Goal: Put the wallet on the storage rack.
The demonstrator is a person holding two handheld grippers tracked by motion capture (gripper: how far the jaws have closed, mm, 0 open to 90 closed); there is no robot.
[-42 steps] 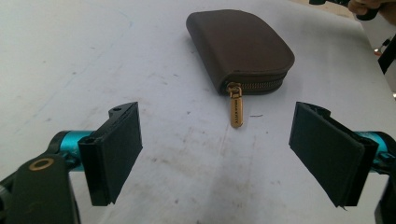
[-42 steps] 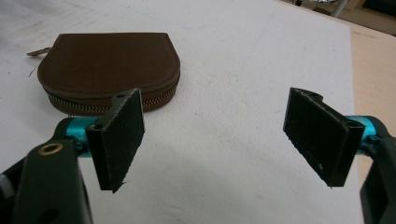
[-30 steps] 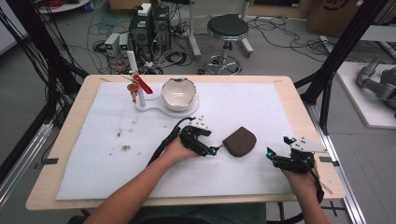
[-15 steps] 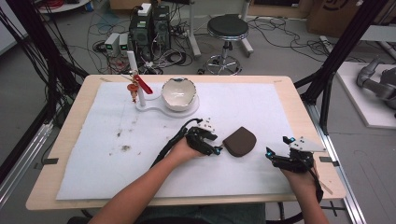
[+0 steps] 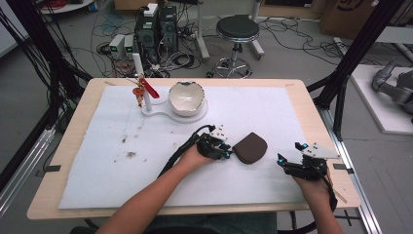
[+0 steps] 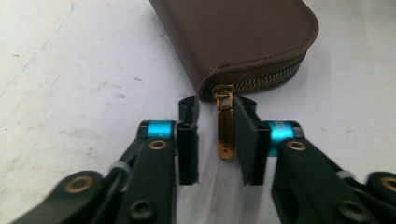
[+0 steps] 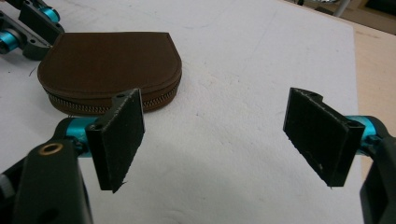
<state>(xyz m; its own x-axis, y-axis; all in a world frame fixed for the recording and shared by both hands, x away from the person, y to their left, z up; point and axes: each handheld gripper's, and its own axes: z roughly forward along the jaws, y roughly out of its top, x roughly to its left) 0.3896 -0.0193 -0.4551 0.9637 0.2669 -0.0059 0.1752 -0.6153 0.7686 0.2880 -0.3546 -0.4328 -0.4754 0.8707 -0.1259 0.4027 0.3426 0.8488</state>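
My left hand-held gripper (image 6: 215, 133), jaws just closing, brackets the gold zipper pull (image 6: 225, 131) of the brown pouch (image 6: 243, 39) lying on the counter's white sheet (image 5: 97, 146); one pad sits beside it, the other has not met it. The thin tab may slip sideways. Its engraving is unreadable. My right hand-held gripper (image 7: 219, 135) hangs released nearby.

Small engraved lettering runs along the gold zipper pull (image 6: 225, 127) of the brown pouch (image 6: 243, 37), too fine and blurred to read; no other writing is legible.
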